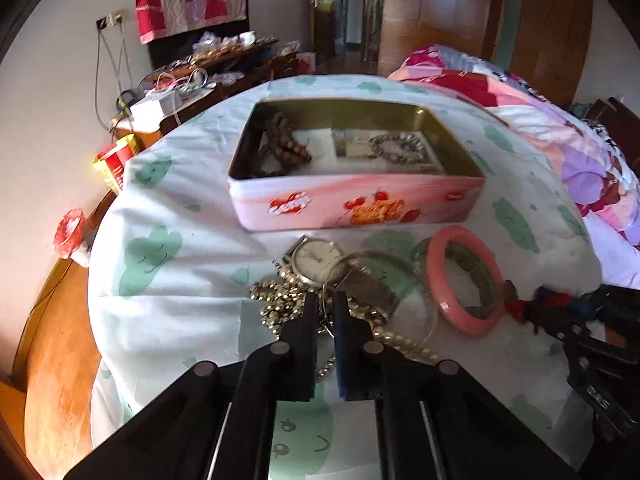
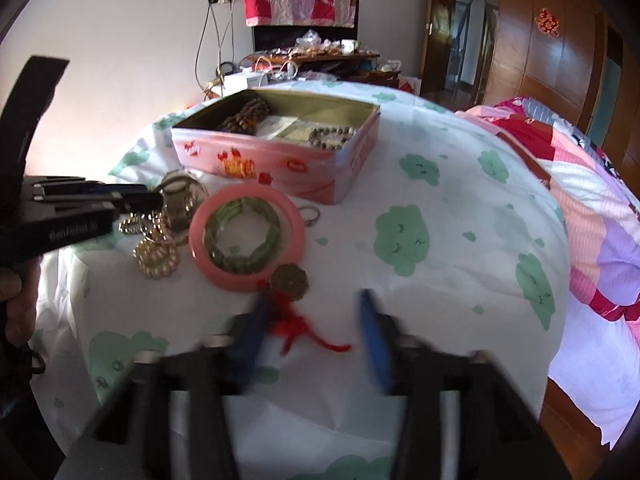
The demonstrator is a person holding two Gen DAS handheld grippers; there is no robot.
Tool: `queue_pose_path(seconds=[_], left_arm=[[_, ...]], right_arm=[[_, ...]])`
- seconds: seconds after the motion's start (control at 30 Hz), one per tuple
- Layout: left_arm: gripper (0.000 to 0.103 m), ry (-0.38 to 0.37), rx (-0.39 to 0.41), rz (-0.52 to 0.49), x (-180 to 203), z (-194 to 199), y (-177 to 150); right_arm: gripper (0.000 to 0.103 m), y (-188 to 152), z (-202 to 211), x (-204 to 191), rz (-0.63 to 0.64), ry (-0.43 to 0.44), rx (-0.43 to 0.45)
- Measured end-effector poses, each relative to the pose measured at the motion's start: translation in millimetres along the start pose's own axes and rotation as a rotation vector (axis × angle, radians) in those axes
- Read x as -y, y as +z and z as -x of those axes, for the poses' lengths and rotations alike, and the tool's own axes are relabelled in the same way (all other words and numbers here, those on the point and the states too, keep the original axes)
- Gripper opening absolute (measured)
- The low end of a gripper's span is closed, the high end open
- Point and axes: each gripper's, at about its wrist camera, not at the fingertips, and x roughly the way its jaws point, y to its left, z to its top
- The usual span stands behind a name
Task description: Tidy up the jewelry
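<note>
Left tongs (image 1: 325, 300) pinched, right tongs (image 2: 312, 300) apart

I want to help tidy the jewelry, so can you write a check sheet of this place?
Surface: white bedsheet with green cloud prints.
Job's things: open pink rectangular tin holds brown bead strand and pale bead bracelet; silver wristwatch, gold pearl chains, pink bangle around green bracelet, coin charm on red tassel outside.
Clutter: nothing seen.
Grippers: left gripper shut in the chain pile; right gripper open around the tassel.
Cables: grey cords hang from wall socket.
Surroundings: pink patchwork quilt, crowded wooden shelf.
</note>
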Motion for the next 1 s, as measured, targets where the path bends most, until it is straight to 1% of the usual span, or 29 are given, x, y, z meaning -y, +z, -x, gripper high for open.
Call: queue_pose_path(seconds=[0.03, 0.1, 0.2, 0.5, 0.63, 1.0], left_arm=[[0.005, -0.001, 0.008, -0.002, 1, 2, 0], [0.005, 0.004, 0.030, -0.010, 1, 9, 1], [0.005, 0.011, 0.055, -0.018, -1, 17, 3], [0.005, 0.035, 0.123, -0.021, -9, 42, 11], [0.005, 0.020, 0.146, -0.026, -9, 53, 14], [0.005, 0.050, 0.172, -0.027, -11, 61, 18]], right_arm=[[0.011, -1, -1, 0, 0.000, 0.008, -0.011], [0.009, -3, 0, 0, 0.002, 0.018, -0.009], [0.008, -2, 6, 0, 0.011, 0.014, 0.018], [0.008, 8, 25, 3, 0.008, -0.009, 0.083], [0.008, 12, 30, 5, 0.005, -0.013, 0.097], [0.008, 17, 44, 8, -0.003, -0.013, 0.139]])
